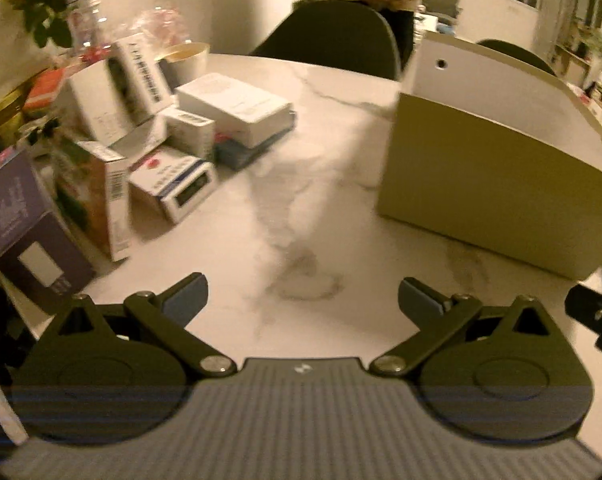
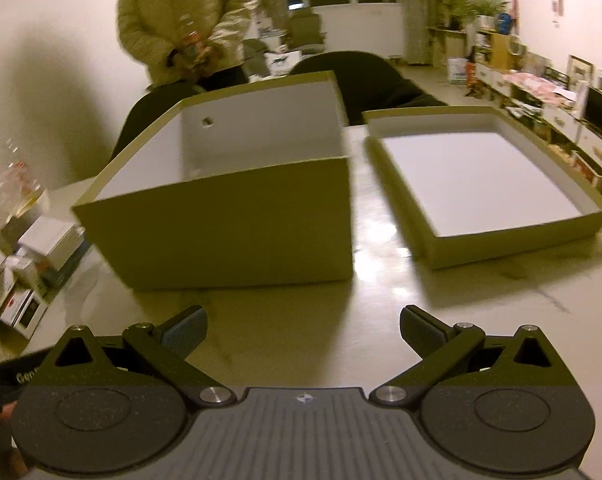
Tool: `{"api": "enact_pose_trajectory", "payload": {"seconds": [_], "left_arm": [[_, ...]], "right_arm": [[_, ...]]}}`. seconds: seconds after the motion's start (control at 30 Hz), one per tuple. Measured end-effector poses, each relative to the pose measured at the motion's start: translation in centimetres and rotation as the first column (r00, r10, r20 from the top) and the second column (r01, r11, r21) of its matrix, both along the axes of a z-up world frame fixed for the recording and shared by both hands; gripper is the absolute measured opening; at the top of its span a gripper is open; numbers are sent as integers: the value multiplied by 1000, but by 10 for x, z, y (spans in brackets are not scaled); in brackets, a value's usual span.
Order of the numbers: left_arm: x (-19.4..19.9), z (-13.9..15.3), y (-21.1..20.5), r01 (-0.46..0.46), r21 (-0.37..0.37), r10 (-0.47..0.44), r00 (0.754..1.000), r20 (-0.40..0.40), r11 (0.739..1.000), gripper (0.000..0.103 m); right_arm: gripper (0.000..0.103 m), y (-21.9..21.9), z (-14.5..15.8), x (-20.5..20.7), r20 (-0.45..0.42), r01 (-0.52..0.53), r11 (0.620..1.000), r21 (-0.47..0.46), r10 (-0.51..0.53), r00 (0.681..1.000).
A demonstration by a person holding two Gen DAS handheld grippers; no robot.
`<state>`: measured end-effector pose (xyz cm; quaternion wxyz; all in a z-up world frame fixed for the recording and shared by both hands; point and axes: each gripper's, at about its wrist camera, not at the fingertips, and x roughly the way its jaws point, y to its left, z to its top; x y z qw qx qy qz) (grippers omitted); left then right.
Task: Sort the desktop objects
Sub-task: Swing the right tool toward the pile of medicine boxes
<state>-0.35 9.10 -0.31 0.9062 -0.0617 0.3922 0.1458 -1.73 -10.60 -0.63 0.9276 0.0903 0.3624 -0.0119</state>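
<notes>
Above the pale marbled surface [image 1: 301, 184], the left gripper [image 1: 303, 300] hangs with its fingers [image 1: 187, 300] spread wide, nothing between them and nothing touched. It looks level and forward across the bare middle of the surface, between a heap of small cartons [image 1: 173, 136] to its left and a deep olive cardboard box [image 1: 497, 196] to its right. The heap holds a purple box [image 1: 29, 228] nearest, an upright carton with a barcode [image 1: 101, 196], a flat pack with a red mark [image 1: 173, 184], and white boxes [image 1: 237, 106] stacked further back; several lean on each other.

The right gripper [image 2: 303, 330] likewise has its fingers [image 2: 423, 330] set fully apart, empty, hovering over the surface just before the near wall of the same open box [image 2: 237, 224], whose white inside shows nothing in the visible part. Beside it to the right, apart by a narrow strip of surface, lies the shallow lid [image 2: 521, 240], open side up, also white within. Dark chairs [image 2: 357, 72] stand behind the boxes, and a person in a light padded jacket [image 2: 181, 16] stands beyond them.
</notes>
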Motion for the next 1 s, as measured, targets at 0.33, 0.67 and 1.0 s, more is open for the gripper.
{"api": "enact_pose_trajectory", "payload": {"seconds": [0.33,0.67,1.0], "left_arm": [[-16,14,35,-84,-10,84,996,-1,996,103],[-46,22,69,-145,3,145,989,17,989,103],[-79,14,101,-108,-26,110,992,59,994,103]], "right_arm": [[103,38,-11,12,-9,-110,993,-36,110,994],[103,76,-5,17,83,-331,941,-73,337,938],[103,118,20,37,122,-601,799,28,594,795]]}}
